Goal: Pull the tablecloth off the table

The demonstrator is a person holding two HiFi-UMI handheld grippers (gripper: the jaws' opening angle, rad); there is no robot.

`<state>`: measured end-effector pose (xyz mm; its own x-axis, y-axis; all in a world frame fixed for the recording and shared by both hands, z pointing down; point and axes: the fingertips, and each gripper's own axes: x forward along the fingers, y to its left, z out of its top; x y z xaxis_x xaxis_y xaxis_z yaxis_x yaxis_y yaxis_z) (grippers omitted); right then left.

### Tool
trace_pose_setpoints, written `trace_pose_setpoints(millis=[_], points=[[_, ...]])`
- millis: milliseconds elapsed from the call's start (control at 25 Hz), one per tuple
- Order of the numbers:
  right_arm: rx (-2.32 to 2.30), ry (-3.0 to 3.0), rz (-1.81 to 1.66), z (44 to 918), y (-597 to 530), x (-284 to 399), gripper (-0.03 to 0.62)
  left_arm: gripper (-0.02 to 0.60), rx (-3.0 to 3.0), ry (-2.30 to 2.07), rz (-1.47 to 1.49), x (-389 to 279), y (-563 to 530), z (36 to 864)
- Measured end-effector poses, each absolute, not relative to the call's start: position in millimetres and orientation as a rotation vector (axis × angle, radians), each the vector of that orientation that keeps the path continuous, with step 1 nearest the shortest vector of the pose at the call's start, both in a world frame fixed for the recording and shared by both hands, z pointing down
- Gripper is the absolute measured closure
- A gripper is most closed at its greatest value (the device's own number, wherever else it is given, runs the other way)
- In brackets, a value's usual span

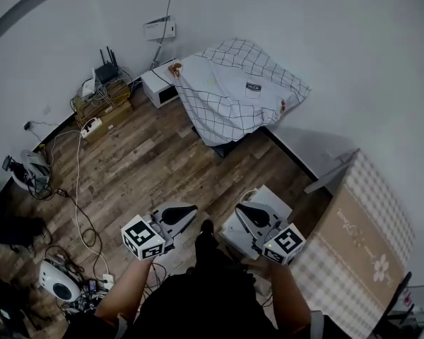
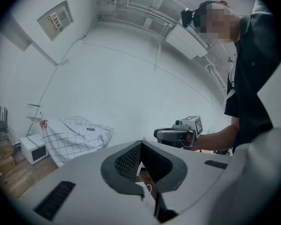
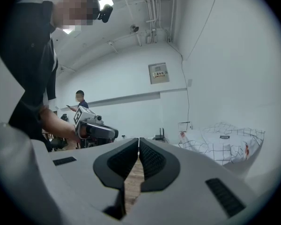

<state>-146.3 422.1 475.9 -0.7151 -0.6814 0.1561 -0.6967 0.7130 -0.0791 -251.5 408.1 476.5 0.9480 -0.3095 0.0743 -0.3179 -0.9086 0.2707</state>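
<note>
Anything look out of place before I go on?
A grid cloth lies rumpled and askew over something by the far wall, and cables sprawl tangled across the floor at left. The tablecloth at right lies flat.

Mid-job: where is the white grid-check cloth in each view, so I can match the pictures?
Head view: the white grid-check cloth lies top centre, against the wall.
Left gripper view: the cloth is lower left, left of the tool.
Right gripper view: the cloth is right of middle.
Shared landmark: the black router with antennas, standing to the cloth's left.
</note>
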Motion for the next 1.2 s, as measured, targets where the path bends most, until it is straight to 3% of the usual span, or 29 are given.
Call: trace_pose_setpoints(millis=[880,1200], points=[[1.071,-2.771,0.267,490,154,-71,0.572,0.571,2.863,-0.573,0.085,-196,97,441],[1.170,-2.726,0.326,500,67,-50,0.572,0.571,2.840,-0.458,0.103,-171,7,469]])
